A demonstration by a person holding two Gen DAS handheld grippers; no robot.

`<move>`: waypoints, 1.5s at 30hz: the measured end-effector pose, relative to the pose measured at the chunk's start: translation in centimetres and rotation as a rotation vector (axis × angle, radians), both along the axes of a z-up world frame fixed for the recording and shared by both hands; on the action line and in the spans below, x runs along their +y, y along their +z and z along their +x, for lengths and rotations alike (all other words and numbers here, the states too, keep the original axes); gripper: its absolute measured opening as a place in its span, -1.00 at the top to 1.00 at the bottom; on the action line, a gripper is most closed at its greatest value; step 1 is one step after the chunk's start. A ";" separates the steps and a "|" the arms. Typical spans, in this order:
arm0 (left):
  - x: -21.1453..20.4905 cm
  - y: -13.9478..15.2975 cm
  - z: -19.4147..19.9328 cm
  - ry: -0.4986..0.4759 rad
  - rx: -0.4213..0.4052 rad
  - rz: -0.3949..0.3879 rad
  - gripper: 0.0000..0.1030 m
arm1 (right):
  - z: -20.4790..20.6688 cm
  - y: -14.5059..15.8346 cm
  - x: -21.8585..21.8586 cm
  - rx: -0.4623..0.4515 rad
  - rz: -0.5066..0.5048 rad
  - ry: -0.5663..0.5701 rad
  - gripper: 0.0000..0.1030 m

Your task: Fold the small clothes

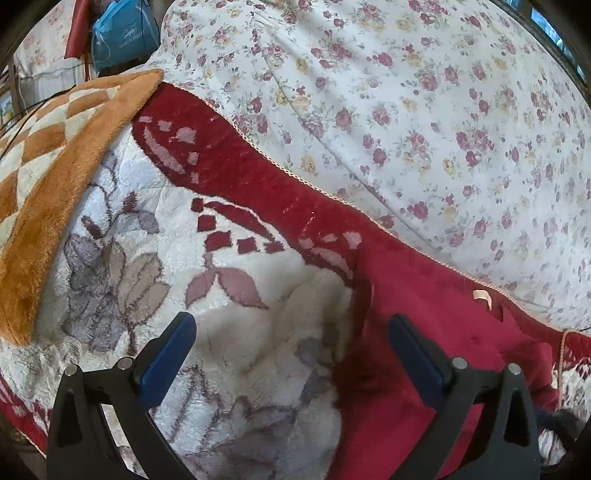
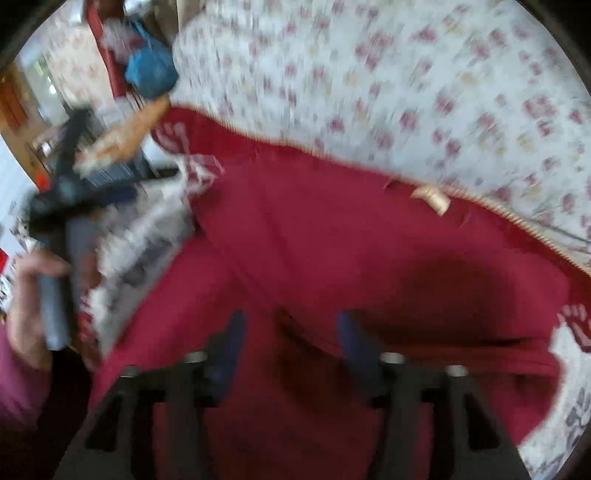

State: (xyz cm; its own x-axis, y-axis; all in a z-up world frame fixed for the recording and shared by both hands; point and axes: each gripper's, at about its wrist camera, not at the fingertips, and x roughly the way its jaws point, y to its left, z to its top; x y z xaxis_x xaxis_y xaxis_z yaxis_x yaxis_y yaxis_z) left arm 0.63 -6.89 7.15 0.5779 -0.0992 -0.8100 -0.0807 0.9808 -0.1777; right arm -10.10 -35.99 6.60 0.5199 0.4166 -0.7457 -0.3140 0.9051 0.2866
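A dark red small garment [image 1: 424,354] lies flat on a plush red-and-white blanket [image 1: 229,266], with a pale neck label [image 1: 482,295] near its far edge. My left gripper [image 1: 291,332] is open, its blue pads wide apart above the garment's left edge and the white pile, with nothing between them. The right wrist view is blurred. In it the red garment [image 2: 332,251] fills the middle and its label [image 2: 430,197] shows. My right gripper [image 2: 291,332] hangs over the cloth with its jaws apart and not pressing on anything.
A floral bedsheet [image 1: 406,92] covers the area beyond the blanket. An orange checked plush mat [image 1: 44,166] overlaps the blanket at left. A blue bag [image 1: 125,33] sits at the far left corner. A person's hand [image 2: 26,295] in a pink sleeve holds the left tool's handle.
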 end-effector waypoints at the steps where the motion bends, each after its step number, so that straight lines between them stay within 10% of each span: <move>1: -0.1 -0.1 0.0 -0.003 0.003 -0.008 -1.00 | -0.4 0.8 -1.1 -0.026 -0.013 -0.033 -0.40; 8: -2.3 -1.1 0.0 -0.058 0.031 0.043 -1.00 | -2.2 0.5 -14.4 0.070 0.062 -0.430 -0.53; 14: -3.9 -2.2 0.0 -0.096 0.056 0.098 -1.00 | -2.7 -2.3 -13.7 0.128 0.073 -0.362 -0.51; 16: -4.4 -2.5 0.0 -0.106 0.061 0.111 -1.00 | -2.0 -3.1 -13.8 0.124 0.041 -0.370 -0.27; 18: -4.8 -2.8 0.1 -0.112 0.067 0.132 -1.00 | -1.0 -5.1 -13.7 0.156 -0.047 -0.379 0.71; 26: -6.1 -4.3 -0.1 -0.152 0.110 0.178 -1.00 | -4.9 -7.0 -15.6 0.243 -0.052 -0.401 0.74; 29: -6.2 -4.2 -0.2 -0.154 0.113 0.180 -1.00 | -6.0 -5.4 -16.3 0.214 -0.019 -0.419 0.51; 33: -5.6 -4.2 0.0 -0.147 0.127 0.145 -1.00 | -6.1 -2.5 -19.7 0.136 0.140 -0.527 -0.50; 38: -5.7 -4.0 -0.1 -0.143 0.114 0.157 -1.00 | 0.5 -5.7 -19.2 0.227 0.186 -0.511 -0.59; 40: -5.8 -3.8 -0.1 -0.139 0.105 0.163 -1.00 | 3.0 -7.5 -17.8 0.248 0.150 -0.483 -0.21; 41: -5.7 -3.7 -0.2 -0.137 0.100 0.163 -1.00 | 3.5 -7.5 -17.3 0.234 0.107 -0.468 0.56; 45: -5.3 -3.2 -0.1 -0.134 0.075 0.149 -1.00 | 3.4 -5.0 -17.1 0.110 -0.044 -0.493 0.68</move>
State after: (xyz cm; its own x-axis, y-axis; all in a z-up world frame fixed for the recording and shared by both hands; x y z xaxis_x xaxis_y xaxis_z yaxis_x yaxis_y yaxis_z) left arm 0.50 -12.15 3.93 0.5049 -0.0469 -0.8619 0.0442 0.9986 -0.0285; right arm -6.72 -53.11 1.61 0.5642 0.1084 -0.8185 0.1838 0.9500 0.2525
